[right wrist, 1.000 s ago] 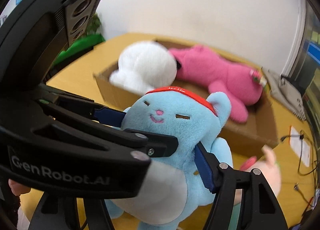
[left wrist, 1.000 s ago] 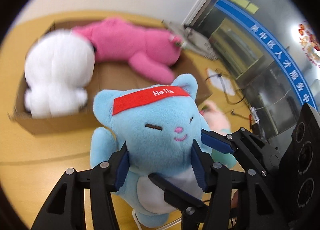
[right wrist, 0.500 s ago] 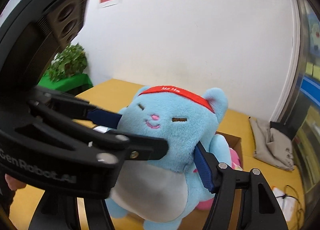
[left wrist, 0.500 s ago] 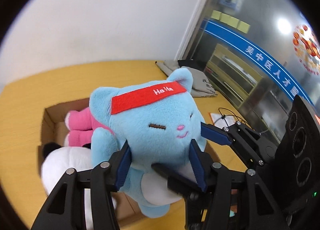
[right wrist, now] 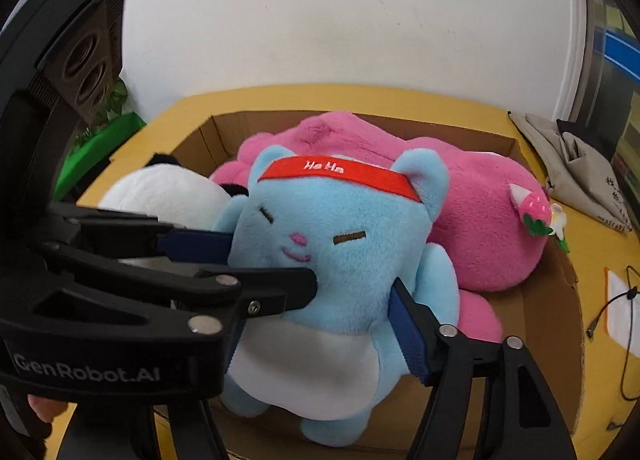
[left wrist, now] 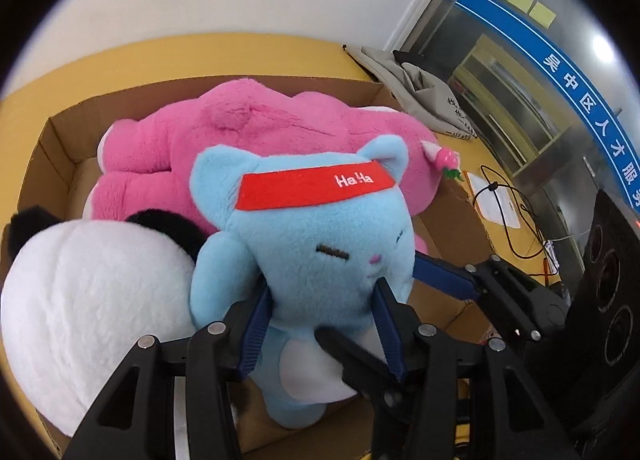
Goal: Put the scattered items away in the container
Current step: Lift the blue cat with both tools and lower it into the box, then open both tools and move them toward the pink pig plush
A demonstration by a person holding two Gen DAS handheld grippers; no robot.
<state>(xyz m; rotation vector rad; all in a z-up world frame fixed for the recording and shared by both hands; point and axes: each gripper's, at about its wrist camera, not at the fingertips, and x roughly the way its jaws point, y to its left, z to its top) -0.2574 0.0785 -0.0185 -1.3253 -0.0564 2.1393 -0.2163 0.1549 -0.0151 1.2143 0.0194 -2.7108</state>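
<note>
A blue plush cat (left wrist: 320, 244) with a red "HaHa" headband is gripped by both grippers at once. My left gripper (left wrist: 320, 320) is shut on its neck. My right gripper (right wrist: 352, 300) is shut on its head and side (right wrist: 340, 244). The cat hangs over the open cardboard box (left wrist: 52, 140), low inside it. In the box lie a pink plush (left wrist: 260, 128) and a white plush with black ears (left wrist: 92, 300). The box (right wrist: 532, 300), pink plush (right wrist: 480, 212) and white plush (right wrist: 172, 196) also show in the right wrist view.
The box stands on a yellow table (left wrist: 160, 52). A grey cloth bag (left wrist: 424, 96) lies at the back right, with black cables and a paper (left wrist: 496, 208) beside the box. A green plant (right wrist: 100, 128) stands to the left. A white wall is behind.
Both grippers carried the blue cat from beside the box, up and over its rim, then down into the box between the white and pink plush. Both stay shut on it.
</note>
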